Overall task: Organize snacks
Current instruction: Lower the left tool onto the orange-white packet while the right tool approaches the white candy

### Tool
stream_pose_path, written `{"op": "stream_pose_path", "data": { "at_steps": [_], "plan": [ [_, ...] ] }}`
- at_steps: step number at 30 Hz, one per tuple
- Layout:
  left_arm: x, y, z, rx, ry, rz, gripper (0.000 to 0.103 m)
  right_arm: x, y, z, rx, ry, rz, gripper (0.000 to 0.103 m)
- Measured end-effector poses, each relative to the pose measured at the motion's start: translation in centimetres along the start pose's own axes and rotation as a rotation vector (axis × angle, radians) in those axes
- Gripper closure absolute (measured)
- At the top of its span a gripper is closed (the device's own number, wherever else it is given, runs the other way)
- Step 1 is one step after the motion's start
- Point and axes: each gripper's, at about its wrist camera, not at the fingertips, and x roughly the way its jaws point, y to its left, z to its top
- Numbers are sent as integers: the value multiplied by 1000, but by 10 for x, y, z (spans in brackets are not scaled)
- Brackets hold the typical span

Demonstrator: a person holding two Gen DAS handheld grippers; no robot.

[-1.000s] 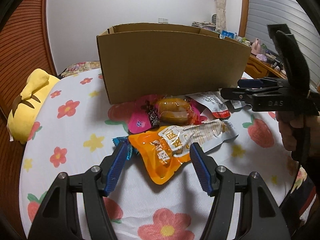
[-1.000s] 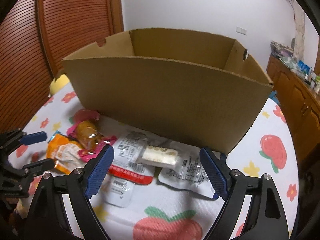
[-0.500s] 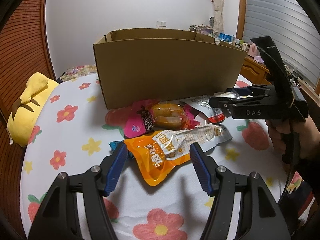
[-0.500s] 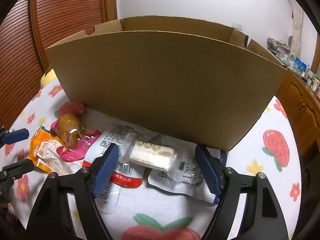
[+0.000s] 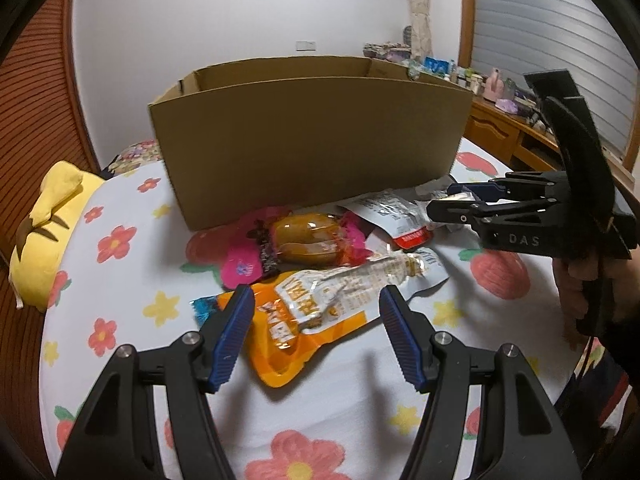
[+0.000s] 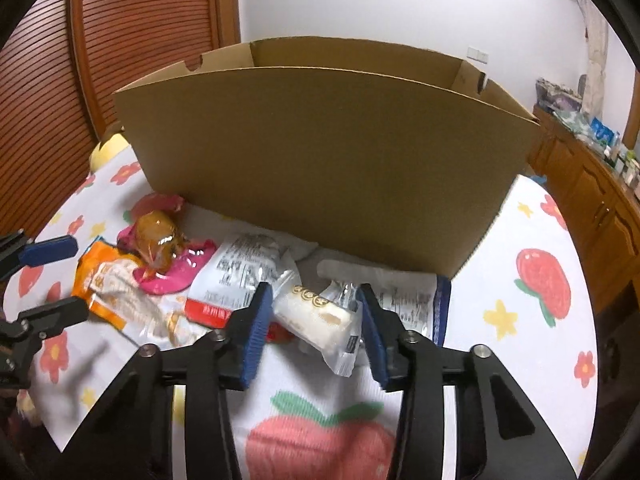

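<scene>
An open cardboard box (image 5: 308, 140) stands on the flowered cloth; it also shows in the right wrist view (image 6: 320, 152). Snack packets lie in front of it. My left gripper (image 5: 318, 336) is open, its jaws either side of an orange packet (image 5: 304, 320) and apart from it. Behind lie a pink packet with brown buns (image 5: 304, 236) and a white-and-red packet (image 5: 394, 216). My right gripper (image 6: 314, 330) has its jaws close around a clear-wrapped white cake (image 6: 316, 316); contact is unclear. It also shows in the left wrist view (image 5: 452, 202).
A yellow plush toy (image 5: 48, 232) lies at the cloth's left edge. A wooden slatted door (image 6: 132, 40) stands at the left. A wooden cabinet (image 6: 592, 196) with clutter stands to the right. Another white packet (image 6: 400, 292) lies against the box.
My right gripper has moved forward and down and narrowed its jaws around the white cake. My left gripper has stayed open over the orange packet, shifting slightly.
</scene>
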Motion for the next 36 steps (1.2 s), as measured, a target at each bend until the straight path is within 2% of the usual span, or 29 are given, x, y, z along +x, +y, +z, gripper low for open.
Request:
{"op": "stream_pose_path", "data": {
  "at_steps": [4, 7, 15, 18, 22, 27, 32, 36],
  "plan": [
    [5, -7, 7, 53, 9, -18, 38, -8, 1, -7, -4, -4, 10, 63],
    [10, -10, 15, 89, 23, -48, 42, -18, 1, -13, -3, -15, 20, 63],
    [24, -22, 27, 194, 101, -116, 45, -29, -13, -40, 15, 0, 10, 62],
    [31, -24, 27, 211, 147, -114, 45, -28, -23, -46, 33, 7, 8, 62],
    [33, -26, 27, 230, 165, -105, 45, -30, -27, -48, 48, 5, 5, 61],
    [34, -30, 21, 247, 229, -135, 43, -28, -33, -49, 84, 3, 35, 60],
    [31, -33, 14, 252, 245, -131, 42, -29, -37, -51, 101, 0, 50, 60],
    [36, -37, 11, 269, 256, -111, 34, -28, -35, -52, 92, -1, 41, 59]
  ]
}}
